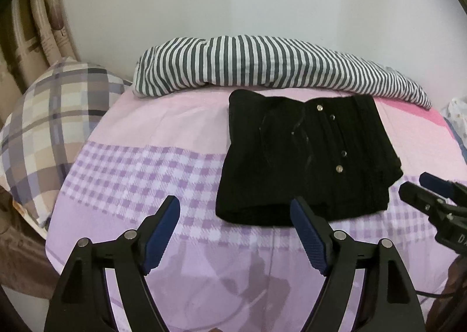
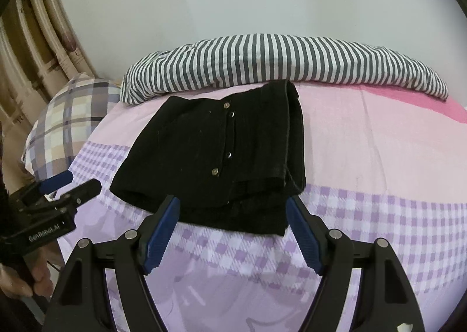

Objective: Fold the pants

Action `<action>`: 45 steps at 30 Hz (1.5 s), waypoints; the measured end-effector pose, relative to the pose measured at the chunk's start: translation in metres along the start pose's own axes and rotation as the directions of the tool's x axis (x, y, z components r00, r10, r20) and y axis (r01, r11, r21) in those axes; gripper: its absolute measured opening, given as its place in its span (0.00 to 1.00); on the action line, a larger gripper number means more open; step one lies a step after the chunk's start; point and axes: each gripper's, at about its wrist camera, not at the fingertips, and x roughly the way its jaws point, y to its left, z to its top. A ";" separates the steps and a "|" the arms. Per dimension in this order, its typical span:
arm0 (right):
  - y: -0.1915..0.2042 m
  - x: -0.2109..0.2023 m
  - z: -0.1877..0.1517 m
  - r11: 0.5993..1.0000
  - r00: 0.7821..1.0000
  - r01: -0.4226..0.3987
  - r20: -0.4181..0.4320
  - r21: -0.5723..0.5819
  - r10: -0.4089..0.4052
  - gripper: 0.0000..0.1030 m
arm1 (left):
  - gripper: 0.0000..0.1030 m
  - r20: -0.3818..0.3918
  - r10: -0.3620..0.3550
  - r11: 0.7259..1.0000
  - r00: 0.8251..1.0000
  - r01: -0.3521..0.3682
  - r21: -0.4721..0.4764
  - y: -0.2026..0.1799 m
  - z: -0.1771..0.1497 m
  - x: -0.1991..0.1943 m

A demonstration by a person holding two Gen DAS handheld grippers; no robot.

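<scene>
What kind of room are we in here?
Most likely a bedroom: folded black pants lie on a bed with a pink and purple sheet, a plaid pillow and a striped duvet against the wall.

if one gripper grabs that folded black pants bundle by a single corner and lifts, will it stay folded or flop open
Probably flop open: the black pants are soft cloth stacked in loose layers, with edges already offset at the near side. They likely feel fairly heavy for their size, since several thick layers show. Pushed across the bedsheet, they would more likely bunch than slide.
</scene>
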 end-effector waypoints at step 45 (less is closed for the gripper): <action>0.016 0.003 -0.022 0.992 0.993 0.122 -0.004 -0.026 -0.122 0.96 | 0.76 0.014 0.068 0.996 0.998 -0.068 0.064 -0.015 -0.021 0.007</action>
